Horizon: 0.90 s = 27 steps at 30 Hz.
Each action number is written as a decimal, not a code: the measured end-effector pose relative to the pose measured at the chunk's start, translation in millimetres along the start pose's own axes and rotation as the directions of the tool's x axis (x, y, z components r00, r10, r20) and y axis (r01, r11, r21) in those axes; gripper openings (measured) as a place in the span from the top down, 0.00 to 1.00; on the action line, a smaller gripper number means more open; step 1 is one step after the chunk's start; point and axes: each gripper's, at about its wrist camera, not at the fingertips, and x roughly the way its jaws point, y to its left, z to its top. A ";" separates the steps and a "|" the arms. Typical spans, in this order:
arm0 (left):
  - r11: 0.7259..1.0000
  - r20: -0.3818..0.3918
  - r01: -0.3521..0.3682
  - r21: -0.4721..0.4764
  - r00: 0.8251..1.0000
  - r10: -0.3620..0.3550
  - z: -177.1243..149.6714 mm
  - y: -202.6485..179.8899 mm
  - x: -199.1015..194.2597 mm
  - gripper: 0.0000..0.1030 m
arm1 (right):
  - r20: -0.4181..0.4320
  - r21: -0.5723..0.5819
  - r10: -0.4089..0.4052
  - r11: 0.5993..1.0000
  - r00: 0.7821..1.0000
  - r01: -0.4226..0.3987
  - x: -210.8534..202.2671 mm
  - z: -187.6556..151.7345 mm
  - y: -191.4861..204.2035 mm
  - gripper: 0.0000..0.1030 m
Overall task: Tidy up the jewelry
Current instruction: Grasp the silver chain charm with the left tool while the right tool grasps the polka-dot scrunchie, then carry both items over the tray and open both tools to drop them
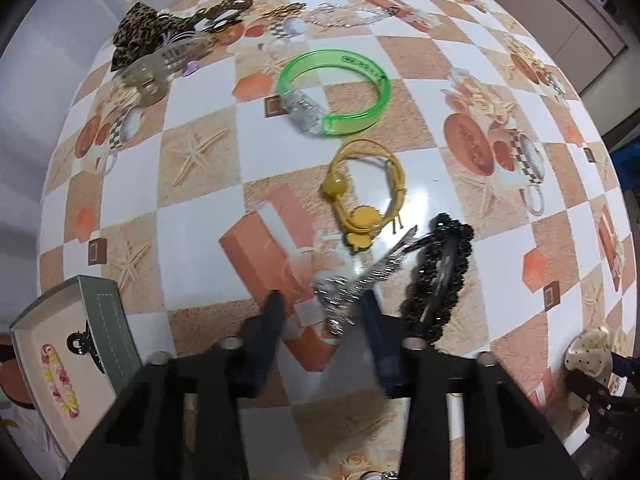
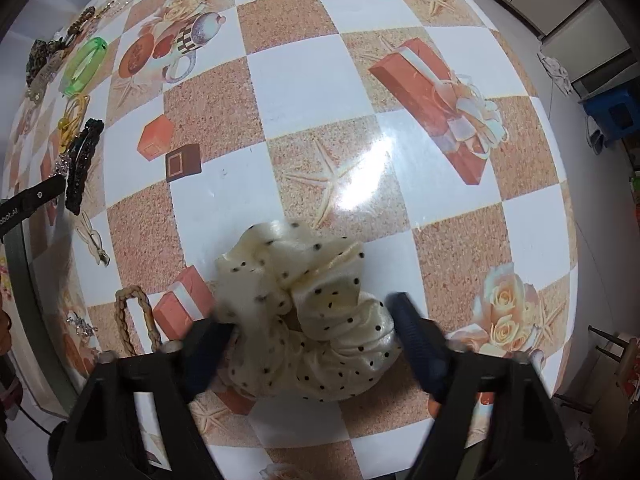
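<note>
A silver glitter hair clip (image 1: 352, 284) lies slanted on the checkered tablecloth (image 1: 200, 92). My left gripper (image 1: 322, 304) points down over it and stands open, one finger on each side of the clip; the left finger is clear of it. A grey jewelry box (image 1: 108, 320) at the lower left holds a black claw clip (image 1: 84, 344) and a pastel bead bracelet (image 1: 60, 380). In the right wrist view, a cream polka-dot scrunchie (image 2: 312, 320) rests on the cloth. My right gripper (image 2: 310, 316) has both fingers pressed against its sides.
A black beaded clip (image 1: 440, 276), yellow hair tie (image 1: 364, 192), green bangle (image 1: 340, 92), leopard scrunchie (image 1: 140, 32), clear claw clip (image 1: 160, 68) and silver chain (image 1: 348, 16) lie scattered. A braided clip (image 2: 132, 316) and clear clip (image 2: 94, 240) lie left of the scrunchie. A blue stool (image 2: 612, 116) stands beyond the table.
</note>
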 end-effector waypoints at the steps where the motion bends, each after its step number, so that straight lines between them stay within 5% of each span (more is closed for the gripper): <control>1: 1.000 0.000 -0.002 0.003 1.000 0.002 0.1 -0.4 -0.2 0.64 | 0.004 -0.002 -0.005 1.000 1.000 0.005 -0.2 -1.0 -0.8 0.38; 3: 1.000 -0.002 -0.001 0.000 1.000 0.001 -1.1 -0.3 -1.3 0.64 | 0.011 -0.012 -0.012 1.000 1.000 0.012 -1.2 -0.9 2.7 0.46; 10: 1.000 -0.002 -0.009 0.006 1.000 0.009 -10.7 6.9 -2.2 0.65 | 0.014 -0.028 -0.018 0.999 1.000 0.018 0.2 -2.7 13.3 0.48; 12: 1.000 0.000 -0.002 0.010 1.000 0.002 -10.3 5.6 -2.9 0.82 | 0.022 -0.034 -0.022 0.999 1.000 0.022 -4.4 -9.0 9.2 0.65; 15: 1.000 0.005 0.009 0.001 1.000 -0.009 -12.6 7.5 -4.6 0.82 | 0.023 -0.037 -0.013 0.999 1.000 0.014 -9.8 -12.8 6.9 0.78; 27: 0.997 0.068 0.062 -0.046 0.996 -0.059 -36.8 45.8 -47.5 0.82 | 0.071 -0.024 0.085 0.996 0.994 -0.084 -51.3 -16.7 12.0 0.82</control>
